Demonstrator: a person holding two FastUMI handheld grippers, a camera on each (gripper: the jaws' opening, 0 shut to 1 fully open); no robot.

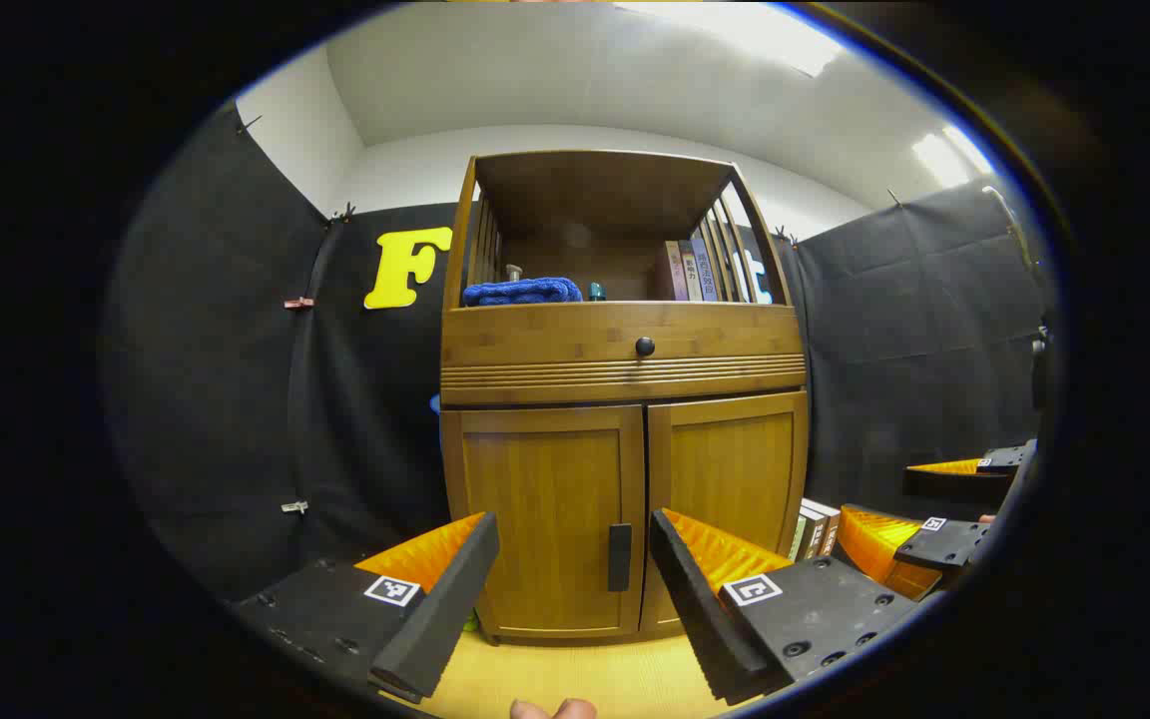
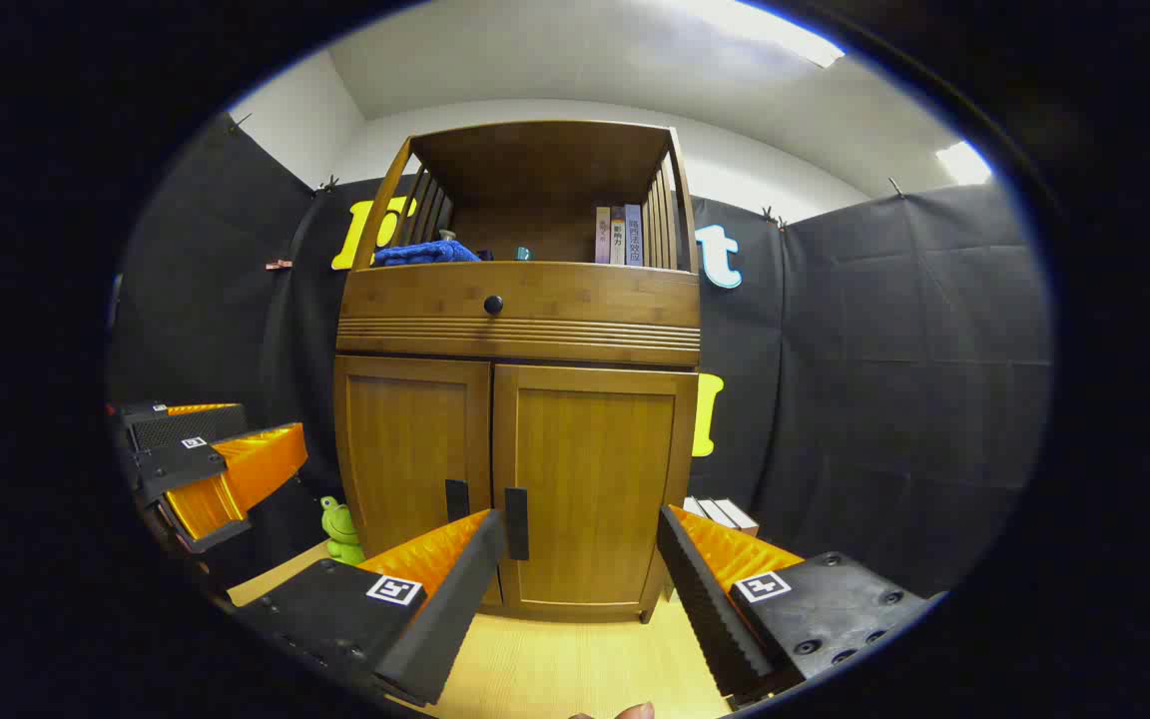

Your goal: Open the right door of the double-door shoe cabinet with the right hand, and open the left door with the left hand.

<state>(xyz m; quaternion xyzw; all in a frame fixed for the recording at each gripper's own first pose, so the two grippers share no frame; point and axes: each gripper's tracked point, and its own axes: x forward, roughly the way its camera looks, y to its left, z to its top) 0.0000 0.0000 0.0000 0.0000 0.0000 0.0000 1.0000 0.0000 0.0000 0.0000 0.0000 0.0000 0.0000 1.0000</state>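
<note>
Wooden floor (image 2: 555, 669) | cabinet (image 2: 515, 399) base partly hidden | both doors closed

— What is the cabinet (image 2: 520, 399) ahead of the right gripper (image 2: 580, 569) made of?
— Wood, warm brown with a soft sheen; its door handles (image 2: 516, 522) look dark and matt.
— And above?
— A blue towel (image 1: 522, 291), fluffy cloth, and paper books (image 1: 690, 270). The floor (image 2: 555, 669) below is pale, smooth wood.

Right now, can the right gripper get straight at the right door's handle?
Probably yes. The right gripper is open and apart from the cabinet, both doors shut. The right door's handle shows just beside its left finger, with nothing between; it would likely need a small shift left.
</note>
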